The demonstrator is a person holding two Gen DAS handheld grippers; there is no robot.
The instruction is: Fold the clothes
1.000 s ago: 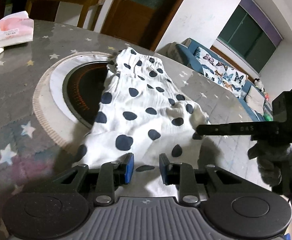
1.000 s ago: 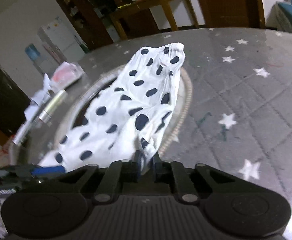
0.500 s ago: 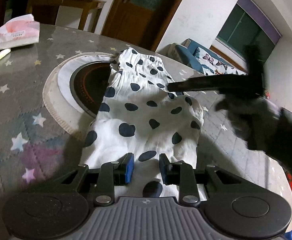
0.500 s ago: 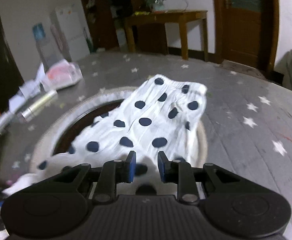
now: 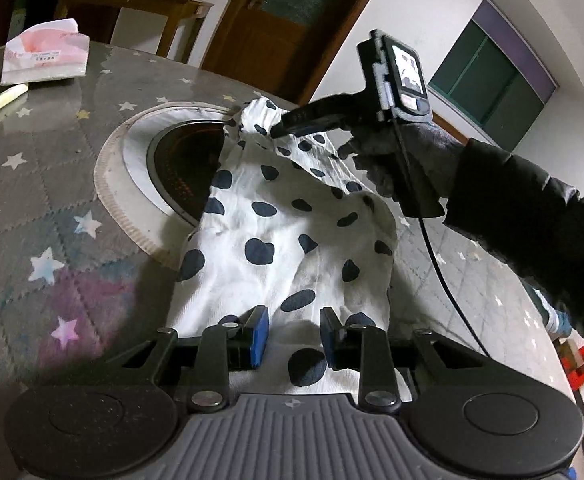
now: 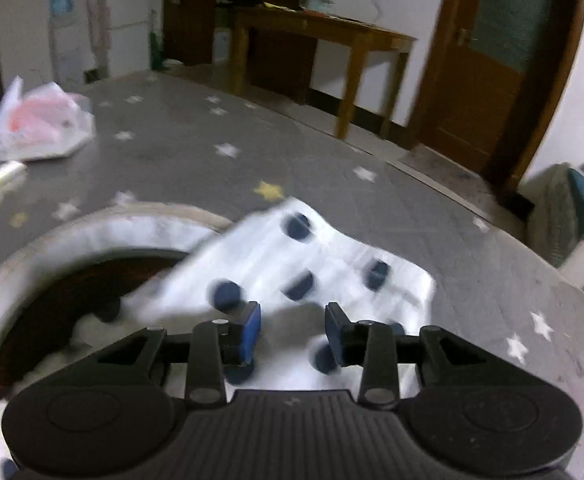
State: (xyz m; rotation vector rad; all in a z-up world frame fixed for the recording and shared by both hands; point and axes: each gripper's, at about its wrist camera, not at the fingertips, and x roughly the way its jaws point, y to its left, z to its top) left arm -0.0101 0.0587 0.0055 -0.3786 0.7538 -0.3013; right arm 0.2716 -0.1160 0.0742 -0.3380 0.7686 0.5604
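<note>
Two grippers on one polka-dot garment point(image 5: 288, 236), which lies across the star-print table point(image 5: 44, 184) with its left edge draped over the round inset burner point(image 5: 180, 168). My left gripper point(image 5: 294, 338) sits low at the near hem, blue pads apart, cloth under and between them but not pinched as far as I can see. My right gripper point(image 6: 292, 332) is at the far end of the garment; its jaws are opening, and the wrist view shows white fabric below the gap, nothing clamped. That view is smeared, so I cannot tell how flat the far edge lies. From the left view the right tool's tip sits at the bunched far corner. Risks as I judge them: the cloth may snag on an opening pad and drag, undoing the fold; the far corner looks heaped, so the layers may end up crooked; the trailing cable point(image 5: 436, 264) hangs near the cloth's right side and might catch it. Tissue pack point(image 5: 46, 56) is well apart.
</note>
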